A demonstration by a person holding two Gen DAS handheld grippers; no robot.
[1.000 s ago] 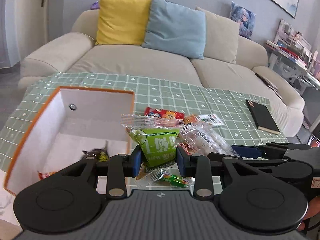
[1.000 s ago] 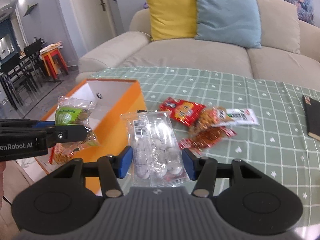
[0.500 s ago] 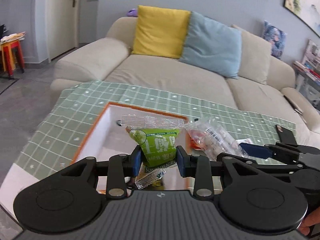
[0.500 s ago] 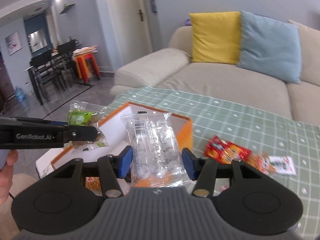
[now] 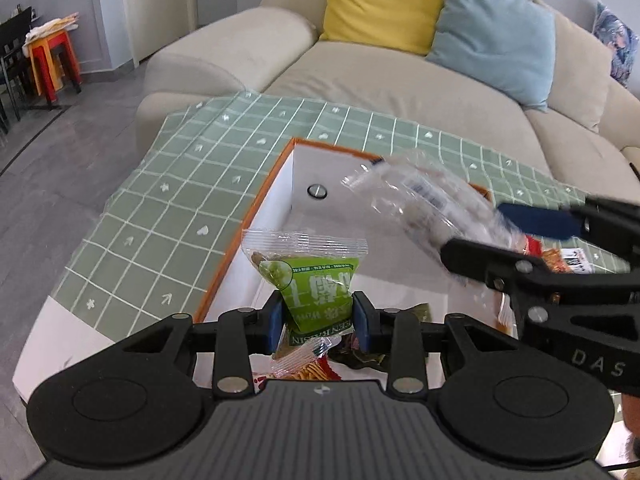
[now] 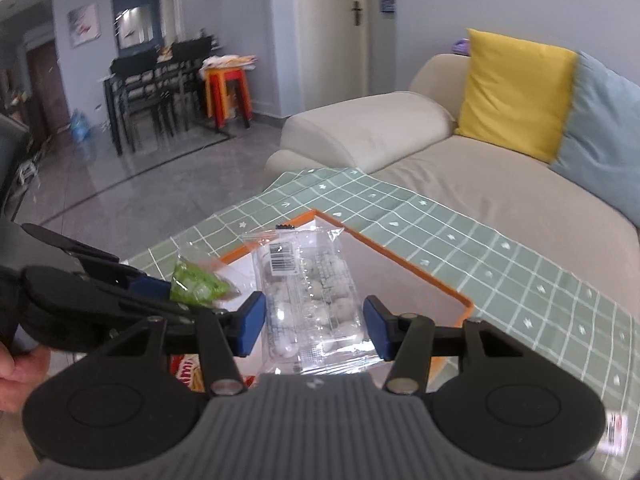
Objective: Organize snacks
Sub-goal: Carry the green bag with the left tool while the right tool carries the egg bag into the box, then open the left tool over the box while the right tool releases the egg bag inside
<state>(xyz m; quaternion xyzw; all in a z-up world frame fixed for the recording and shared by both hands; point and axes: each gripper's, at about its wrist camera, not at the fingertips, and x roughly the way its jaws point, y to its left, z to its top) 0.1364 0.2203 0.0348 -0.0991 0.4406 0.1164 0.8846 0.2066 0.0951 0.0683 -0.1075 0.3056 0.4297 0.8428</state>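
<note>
**K:** Jaws on both sides are clamped. Left gripper pinches the green raisin packet at its lower half, packet upright. Right gripper grips the clear bag of white candies across its lower part.

**M:** Where are they relative to the box?

**K:** Both hang over the orange-rimmed box on the table. Green packet sits over the near end, above the wrappers already on the box floor. Clear bag is beside it, to the right and further in.

**M:** How should the drop go?

**K:** My call: lower each packet inside the white walls before opening, and release one at a time. The grippers are nearly touching, so spreading both at once risks a knock. The clear bag is long and floppy; aim its free end at the open middle so it doesn't drape over the rim.

**M:** Change from a second ago?

**K:** Both grippers swung left. A second back they were over the snack pile, with the box off to the left. Now the box is dead ahead and below. Grips unchanged. Far side: sofa with yellow cushion has shifted right in the left view.
</note>
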